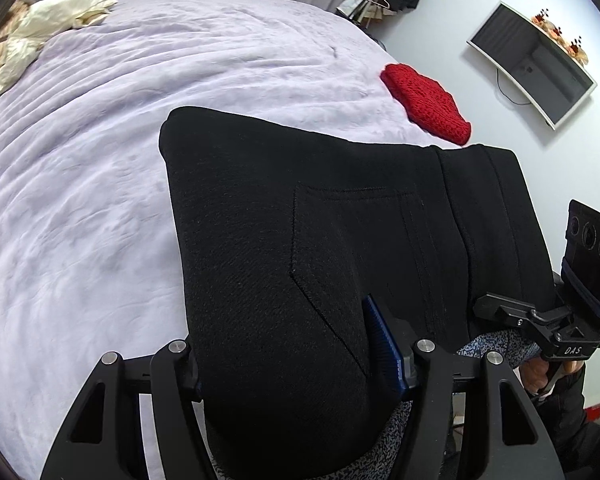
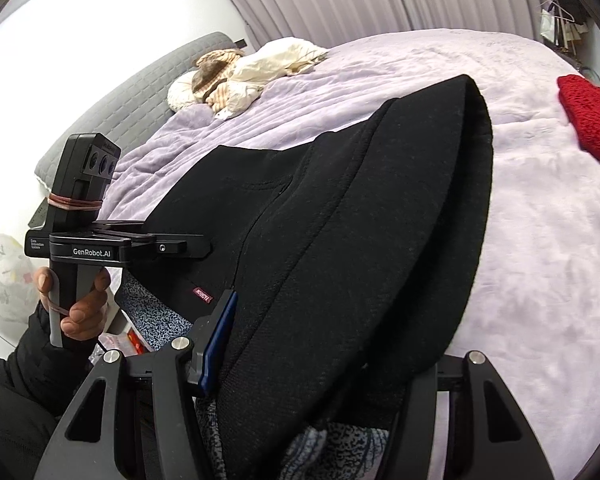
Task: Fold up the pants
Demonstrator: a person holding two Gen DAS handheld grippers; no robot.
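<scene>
Left wrist: lilac bedspread [image 1: 100,152], wall-mounted screen [image 1: 534,64].

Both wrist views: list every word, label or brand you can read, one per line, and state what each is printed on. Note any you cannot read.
"GenRobot.AI": side of the left gripper.
"DAS": body of the right gripper.
Small white print left of "GenRobot.AI": too small to read.
Red tag on the black pants: white lettering, sideways, not legible.
</scene>
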